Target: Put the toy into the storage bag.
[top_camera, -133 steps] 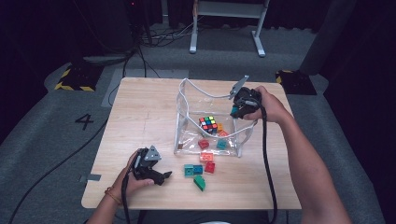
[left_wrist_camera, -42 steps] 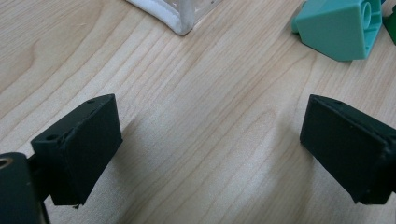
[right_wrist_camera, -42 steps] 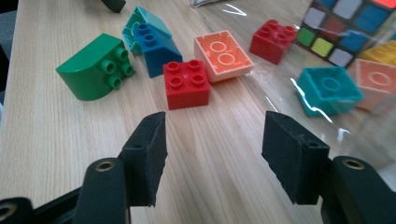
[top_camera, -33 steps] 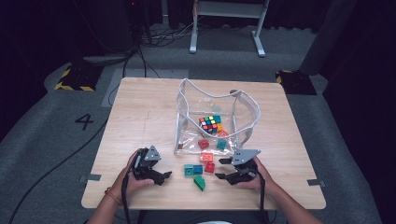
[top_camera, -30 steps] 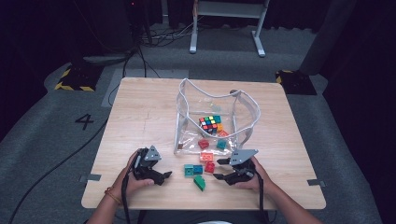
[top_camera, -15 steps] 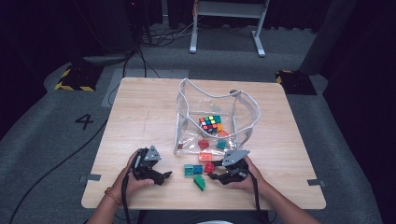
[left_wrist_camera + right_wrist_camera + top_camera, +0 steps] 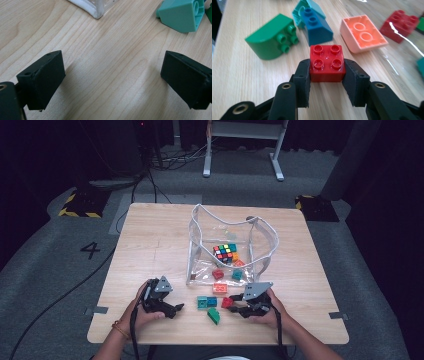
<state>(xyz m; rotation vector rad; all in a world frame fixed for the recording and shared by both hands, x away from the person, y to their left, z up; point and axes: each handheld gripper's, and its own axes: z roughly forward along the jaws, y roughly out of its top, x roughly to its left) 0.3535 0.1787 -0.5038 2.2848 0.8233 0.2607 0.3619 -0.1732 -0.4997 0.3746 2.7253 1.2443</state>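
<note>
The red brick (image 7: 326,63) is a glossy plastic square with four round studs on top, and it sits squarely between the black jaws of the right gripper (image 7: 326,82). Those jaws have just been closing, and their flat matte pads now press its two sides, low over the pale wood-grain table (image 7: 242,82). Just beyond the jaws lie a green round-backed brick (image 7: 270,36), a blue sloped brick (image 7: 317,28) and a salmon brick (image 7: 362,33) lying with its hollow underside showing. The left gripper (image 7: 112,80) rests with its blocky jaws wide apart over bare wood, a teal brick (image 7: 181,15) well ahead of its right jaw.
</note>
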